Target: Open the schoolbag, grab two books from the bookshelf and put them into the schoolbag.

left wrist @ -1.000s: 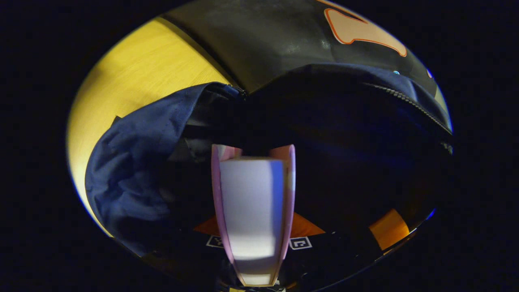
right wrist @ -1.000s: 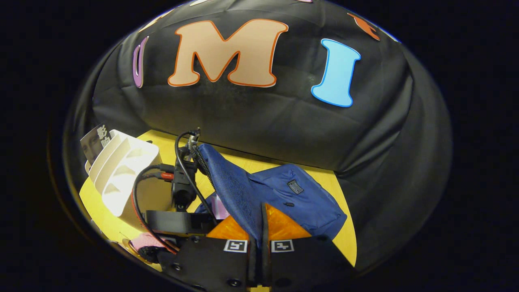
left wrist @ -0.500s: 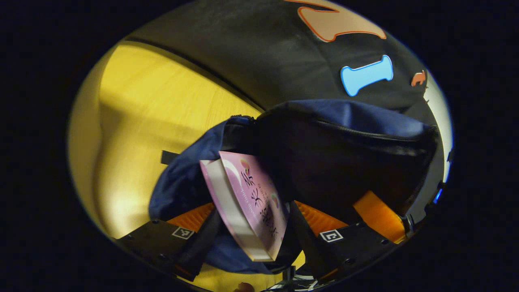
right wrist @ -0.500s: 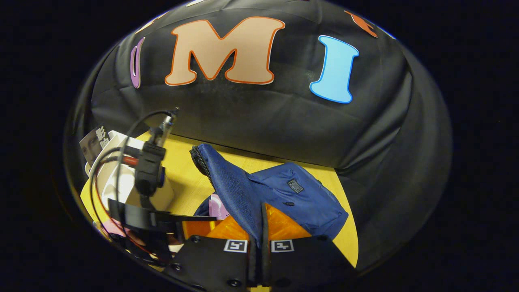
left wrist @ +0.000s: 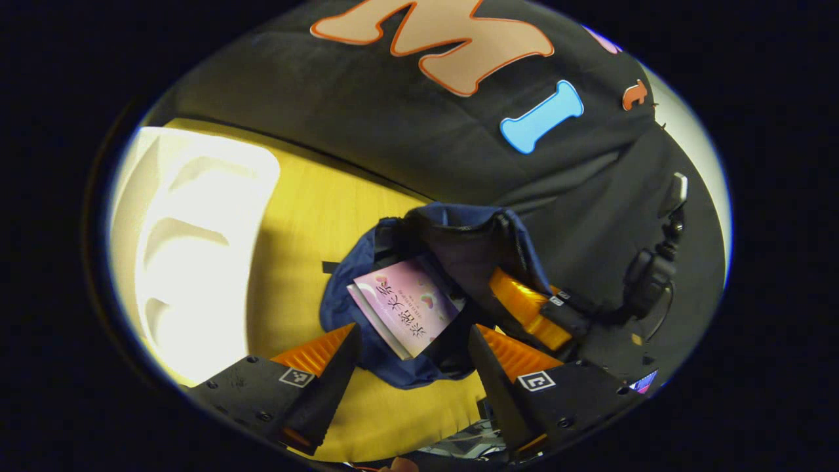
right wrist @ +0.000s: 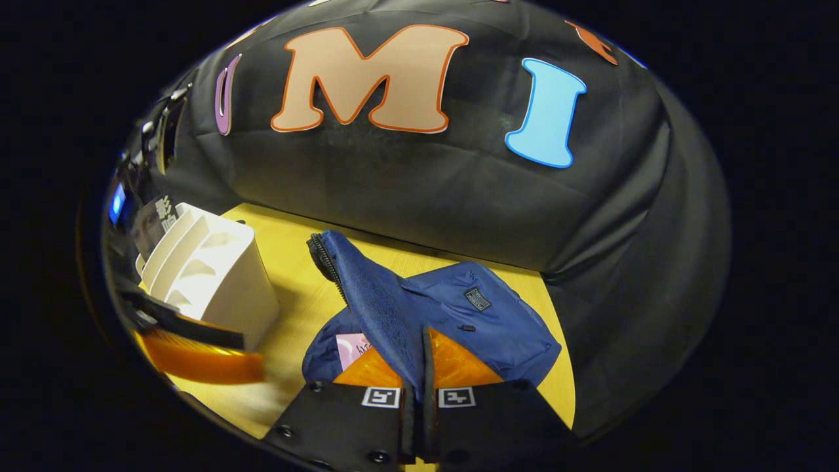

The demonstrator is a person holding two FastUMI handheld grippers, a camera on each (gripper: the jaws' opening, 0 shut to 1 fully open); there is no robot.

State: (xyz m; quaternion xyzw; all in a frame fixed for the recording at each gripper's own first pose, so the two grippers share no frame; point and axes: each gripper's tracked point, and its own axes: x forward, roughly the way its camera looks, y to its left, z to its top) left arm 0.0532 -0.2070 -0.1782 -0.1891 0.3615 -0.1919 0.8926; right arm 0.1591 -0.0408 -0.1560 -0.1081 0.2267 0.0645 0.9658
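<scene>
The left tongs (left wrist: 409,367) hang spread above the pink book (left wrist: 406,305) lying in the schoolbag (right wrist: 459,314), whose flap the right tongs (right wrist: 423,367) pinch.

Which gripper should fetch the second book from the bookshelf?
Probably left. The left gripper is open and empty, above the pink book in the schoolbag. The right gripper is shut on the schoolbag flap, holding it open. The white bookshelf stands on the left gripper's side.
</scene>
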